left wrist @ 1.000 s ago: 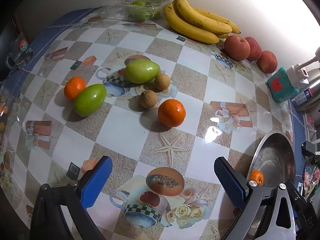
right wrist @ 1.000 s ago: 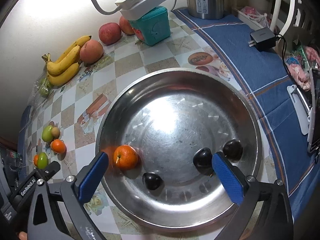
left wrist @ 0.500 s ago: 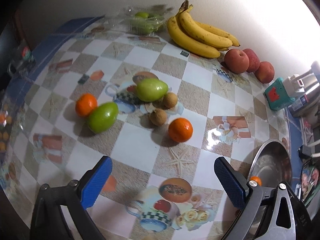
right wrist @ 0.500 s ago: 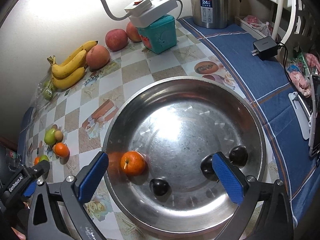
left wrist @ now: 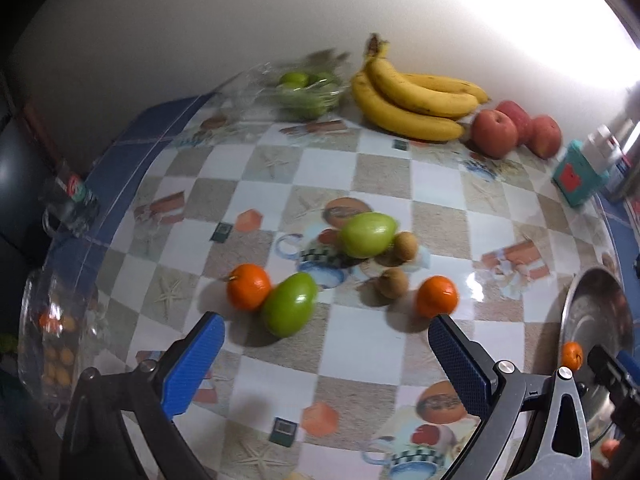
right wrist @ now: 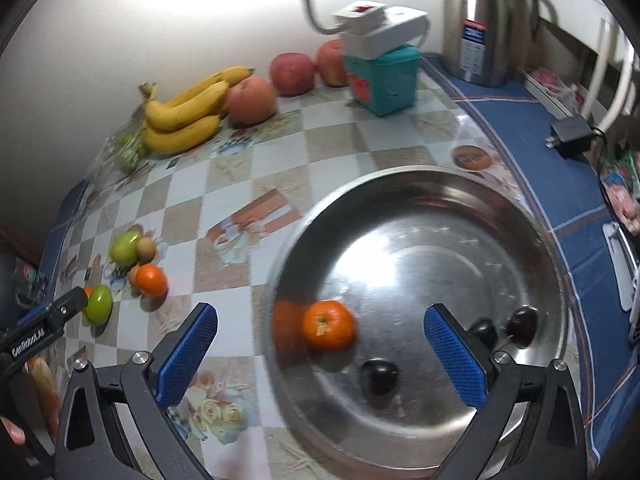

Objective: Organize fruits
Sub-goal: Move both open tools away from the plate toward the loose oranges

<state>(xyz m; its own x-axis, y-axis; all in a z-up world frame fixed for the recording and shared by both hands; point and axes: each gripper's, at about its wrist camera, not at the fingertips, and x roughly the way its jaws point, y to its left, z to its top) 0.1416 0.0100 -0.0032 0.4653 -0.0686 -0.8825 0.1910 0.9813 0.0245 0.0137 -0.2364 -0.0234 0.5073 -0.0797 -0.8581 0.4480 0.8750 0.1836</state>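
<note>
Green fruit [left wrist: 290, 310] lies ahead of the left gripper's [left wrist: 326, 362] wide-apart jaws.

Left gripper [left wrist: 326, 360], right gripper [right wrist: 320, 356]: black frames, blue textured pads, silver screws, white lettering

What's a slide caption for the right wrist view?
Open right gripper above a steel basin holding one orange and three dark fruits.

The right tongs' finger [right wrist: 456, 362] partly hides 1 of 3 dark fruits [right wrist: 483, 330].
</note>
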